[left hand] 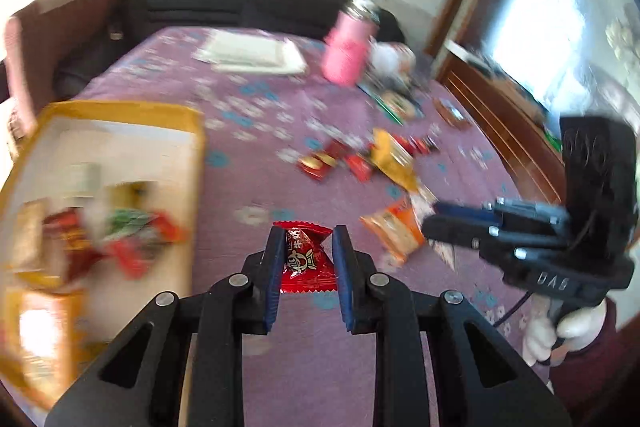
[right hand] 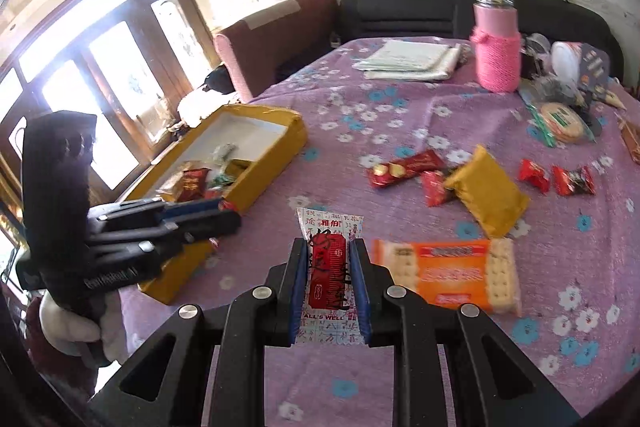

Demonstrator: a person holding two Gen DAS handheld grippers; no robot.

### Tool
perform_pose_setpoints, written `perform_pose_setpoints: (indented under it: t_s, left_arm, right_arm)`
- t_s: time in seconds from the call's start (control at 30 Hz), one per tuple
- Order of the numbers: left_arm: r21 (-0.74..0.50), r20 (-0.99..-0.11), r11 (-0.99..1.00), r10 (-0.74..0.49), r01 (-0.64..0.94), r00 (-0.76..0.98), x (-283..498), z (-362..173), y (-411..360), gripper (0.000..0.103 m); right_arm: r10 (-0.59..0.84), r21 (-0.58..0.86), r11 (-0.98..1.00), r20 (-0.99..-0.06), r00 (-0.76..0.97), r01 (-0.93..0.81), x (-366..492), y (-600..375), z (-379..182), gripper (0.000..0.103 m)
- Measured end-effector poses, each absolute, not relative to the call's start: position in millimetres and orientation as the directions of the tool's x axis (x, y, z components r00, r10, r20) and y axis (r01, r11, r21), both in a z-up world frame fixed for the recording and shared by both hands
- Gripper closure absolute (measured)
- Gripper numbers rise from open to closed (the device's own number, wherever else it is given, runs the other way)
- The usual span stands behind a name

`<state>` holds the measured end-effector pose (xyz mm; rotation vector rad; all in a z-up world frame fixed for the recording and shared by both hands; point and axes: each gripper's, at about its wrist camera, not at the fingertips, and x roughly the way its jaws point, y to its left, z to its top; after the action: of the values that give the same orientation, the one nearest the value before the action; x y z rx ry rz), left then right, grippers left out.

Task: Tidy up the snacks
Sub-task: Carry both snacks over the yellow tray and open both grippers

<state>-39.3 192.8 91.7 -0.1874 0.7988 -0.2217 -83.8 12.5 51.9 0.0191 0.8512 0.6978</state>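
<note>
My worry is dropping what I carry short of the open yellow cardboard box [right hand: 276, 151]. The small red foil candy packet [left hand: 306, 261] in my left gripper [left hand: 306, 263] is slick and puffy, pinched only across its middle, so a quick swing toward the box could let it slide out from between the blue pads. The left wrist view is smeared, which I take as a sign that hand is travelling fast, and that raises the risk. My two grippers also sit close together at the box's near end, so one could knock the other, or clip the box wall and shove it across the purple flowered cloth [right hand: 400, 107].

My left gripper is narrowed onto the red packet, both pads pressing its sides, the packet held clear above the cloth just beside the box. My right gripper [right hand: 330, 287] is clamped tighter, on a long white-and-red printed snack wrapper [right hand: 330, 275] that stands upright between the pads, its ends sticking out above and below.

The box already holds several wrapped snacks. More wait on the cloth: an orange cracker pack [right hand: 448, 273] just right of my right gripper, a yellow pouch [right hand: 486, 193], and red packets scattered near it. A pink knit-sleeved bottle [right hand: 498, 47] stands well back.
</note>
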Motion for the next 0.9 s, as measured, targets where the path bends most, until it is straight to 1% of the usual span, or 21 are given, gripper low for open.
perform_pose_setpoints:
  t_s: [0.13, 0.3, 0.43, 0.63, 0.67, 0.73, 0.8, 0.83, 0.9]
  left_arm:
    - [-0.216, -0.684, 0.976, -0.162, 0.014, 0.712, -45, 103, 240, 0.082]
    - [-0.262, -0.708, 0.96, -0.12, -0.102, 0.696, -40, 93, 289, 0.082]
    - [-0.322, -0.729, 0.936, -0.149, -0.143, 0.668, -34, 72, 310, 0.082]
    - [-0.442, -0.714, 0.879, -0.222, -0.181, 0.664, -32, 54, 333, 0.081]
    - [-0.459, -0.709, 0.868, -0.23, -0.188, 0.667, -31, 53, 338, 0.08]
    - [-0.485, -0.7, 0.852, -0.241, -0.199, 0.672, -32, 52, 345, 0.078]
    - [-0.495, -0.69, 0.845, -0.241, -0.202, 0.682, -34, 53, 349, 0.068]
    - [-0.497, -0.687, 0.844, -0.239, -0.203, 0.686, -36, 54, 350, 0.066]
    - [-0.497, -0.679, 0.842, -0.227, -0.209, 0.698, -40, 57, 351, 0.063]
  right_arm:
    - [0.62, 0.314, 0.731, -0.675, 0.4, -0.605, -86, 54, 59, 0.081]
    - [0.667, 0.352, 0.67, -0.671, 0.322, -0.654, -87, 114, 60, 0.081]
    - [0.665, 0.355, 0.643, -0.699, 0.264, -0.678, -84, 165, 50, 0.081]
    - [0.636, 0.335, 0.636, -0.737, 0.227, -0.695, -79, 212, 30, 0.081]
    - [0.634, 0.334, 0.637, -0.74, 0.225, -0.695, -77, 216, 27, 0.078]
    - [0.627, 0.325, 0.642, -0.743, 0.232, -0.694, -76, 221, 24, 0.077]
    - [0.63, 0.33, 0.646, -0.739, 0.237, -0.689, -73, 224, 21, 0.074]
    - [0.632, 0.333, 0.647, -0.737, 0.238, -0.686, -72, 224, 21, 0.071]
    - [0.633, 0.335, 0.65, -0.735, 0.244, -0.682, -70, 224, 20, 0.07]
